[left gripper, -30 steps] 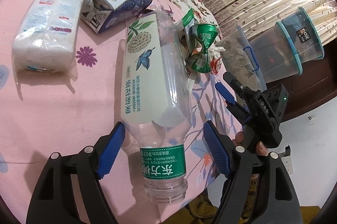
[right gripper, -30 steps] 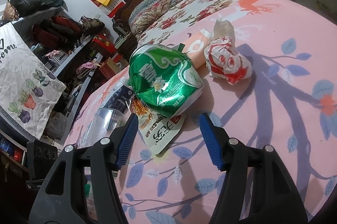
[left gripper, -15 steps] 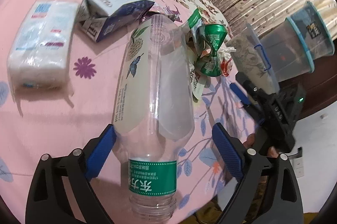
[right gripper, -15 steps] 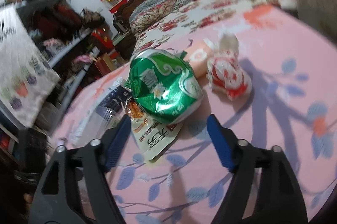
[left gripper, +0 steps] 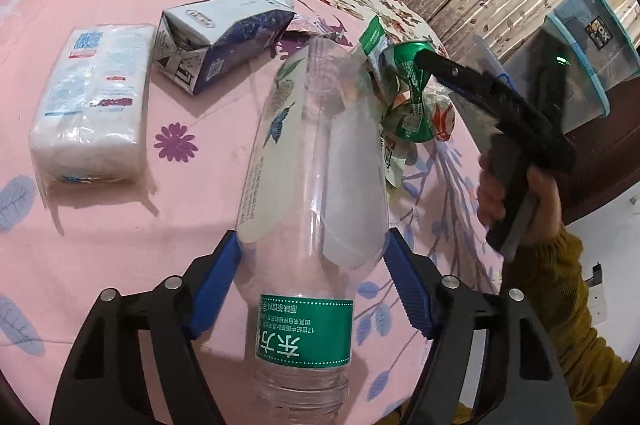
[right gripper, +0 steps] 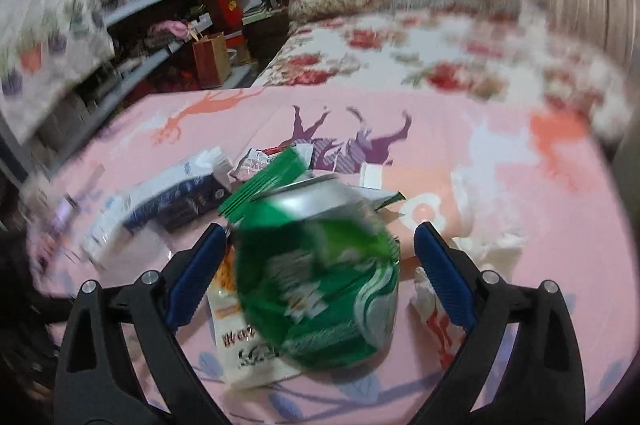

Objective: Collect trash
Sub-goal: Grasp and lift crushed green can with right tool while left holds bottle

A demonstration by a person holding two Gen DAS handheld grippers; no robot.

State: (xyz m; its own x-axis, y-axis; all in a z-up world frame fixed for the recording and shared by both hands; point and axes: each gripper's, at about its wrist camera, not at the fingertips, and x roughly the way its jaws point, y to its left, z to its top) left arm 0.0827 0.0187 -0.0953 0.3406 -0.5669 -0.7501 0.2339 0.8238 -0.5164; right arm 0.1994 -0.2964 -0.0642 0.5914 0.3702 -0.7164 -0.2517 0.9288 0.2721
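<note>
Clear plastic bottle [left gripper: 308, 193] lies on the pink bedsheet [left gripper: 120, 225], neck toward the camera – green neck band reads 东方 plus small print too fine to read, upside down in view; the body label shows a butterfly and a column of Chinese text, not legible. Left gripper [left gripper: 312, 289] straddles the bottle's shoulder, jaws closing, blue pads touching its sides. Blue-and-white carton [left gripper: 224, 37] and a white tissue pack [left gripper: 92, 105] lie further back; their print is too small to make out. Crushed green can [right gripper: 320, 285] sits between the right gripper's [right gripper: 320, 277] fingers with gaps on both sides, jaws opening, nothing pinched – the can's lettering is smeared by motion blur. An orange-and-white snack wrapper [right gripper: 240, 337] under it has Chinese characters, partly hidden. From the left wrist view the right gripper's tip covers the can's top. Clear lidded tubs [left gripper: 580, 57] at right are cut off by the frame edge.
</note>
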